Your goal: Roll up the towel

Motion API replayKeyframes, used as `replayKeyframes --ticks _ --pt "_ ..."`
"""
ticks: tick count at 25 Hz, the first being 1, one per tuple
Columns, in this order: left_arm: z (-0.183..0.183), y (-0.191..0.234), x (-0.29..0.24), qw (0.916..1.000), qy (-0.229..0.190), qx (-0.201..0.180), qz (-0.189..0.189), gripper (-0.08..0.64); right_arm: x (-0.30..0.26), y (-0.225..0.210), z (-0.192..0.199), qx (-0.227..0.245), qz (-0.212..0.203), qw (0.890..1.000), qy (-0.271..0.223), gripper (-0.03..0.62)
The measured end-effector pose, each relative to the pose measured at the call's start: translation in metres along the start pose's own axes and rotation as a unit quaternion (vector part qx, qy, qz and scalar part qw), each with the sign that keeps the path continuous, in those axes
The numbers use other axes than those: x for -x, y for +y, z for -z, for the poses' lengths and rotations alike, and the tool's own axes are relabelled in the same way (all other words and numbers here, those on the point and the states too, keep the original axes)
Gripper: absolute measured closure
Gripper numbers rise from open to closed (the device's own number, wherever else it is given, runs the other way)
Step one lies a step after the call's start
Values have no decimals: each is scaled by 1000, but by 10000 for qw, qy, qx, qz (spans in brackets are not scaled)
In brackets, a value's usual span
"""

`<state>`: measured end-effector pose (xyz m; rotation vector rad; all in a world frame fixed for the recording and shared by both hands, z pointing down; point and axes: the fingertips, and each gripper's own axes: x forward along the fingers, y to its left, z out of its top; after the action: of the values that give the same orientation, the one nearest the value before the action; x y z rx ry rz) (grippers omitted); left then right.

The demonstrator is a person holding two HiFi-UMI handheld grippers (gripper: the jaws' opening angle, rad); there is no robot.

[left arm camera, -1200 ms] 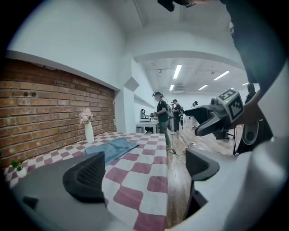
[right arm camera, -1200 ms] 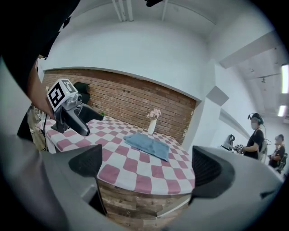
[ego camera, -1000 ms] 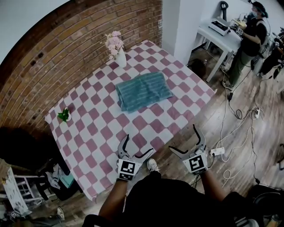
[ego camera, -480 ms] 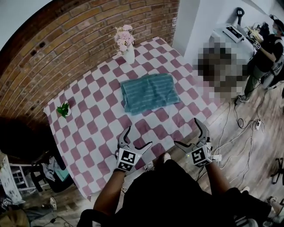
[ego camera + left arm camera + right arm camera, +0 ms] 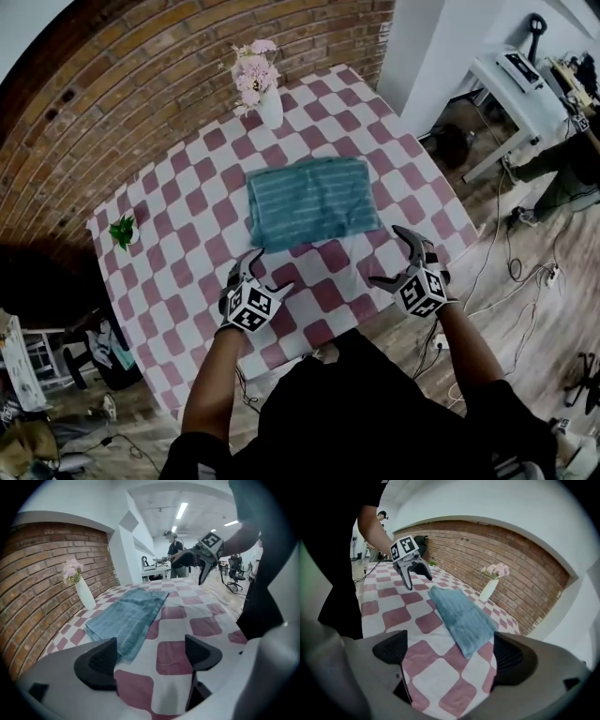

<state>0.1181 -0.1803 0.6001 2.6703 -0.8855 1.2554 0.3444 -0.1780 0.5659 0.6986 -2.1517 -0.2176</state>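
One folded towel [image 5: 311,201] lies flat mid-tabletop [image 5: 187,244], its long axis running left to right, with its near edge just beyond both tools. The left tool [image 5: 267,272], empty, jaws closing, sits by the near-left corner. The right tool [image 5: 389,255], spread and empty, sits by the near-right corner, about equally near. One vase [image 5: 270,108] and one small plant [image 5: 122,231] stand apart.

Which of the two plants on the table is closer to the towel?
The white vase of pink flowers, just beyond the towel's far edge. The small green plant sits well off near the table's left edge.
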Motion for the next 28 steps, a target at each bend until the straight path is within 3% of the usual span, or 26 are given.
replayKeyframes --ticks 2,9,14,17,22,24,26,28 --pt "4 7 -12 9996 242 -144 87 150 -17 -3 14 83 -512 9986 102 87" --pt "17 28 -41 9925 1028 -600 272 213 -64 -19 46 437 -1419 9884 324 138" --pt "28 29 -48 9869 1393 -614 535 254 -84 -25 50 346 -1794 9824 390 173" --pt "31 31 -50 9849 1492 -404 785 253 -93 -29 54 371 -2015 9777 457 196" --pt "31 31 -53 9787 1654 -291 1182 273 -99 -29 61 61 -2609 9639 520 256" --pt "32 37 -53 9774 1748 -400 1122 332 -99 -33 61 6 -2659 9629 472 278" --pt "32 44 -54 9780 1787 -553 928 441 -98 -37 63 64 -2606 9644 442 349" --pt "34 44 -53 9777 1805 -707 806 457 -96 -40 66 267 -2524 9663 422 452"
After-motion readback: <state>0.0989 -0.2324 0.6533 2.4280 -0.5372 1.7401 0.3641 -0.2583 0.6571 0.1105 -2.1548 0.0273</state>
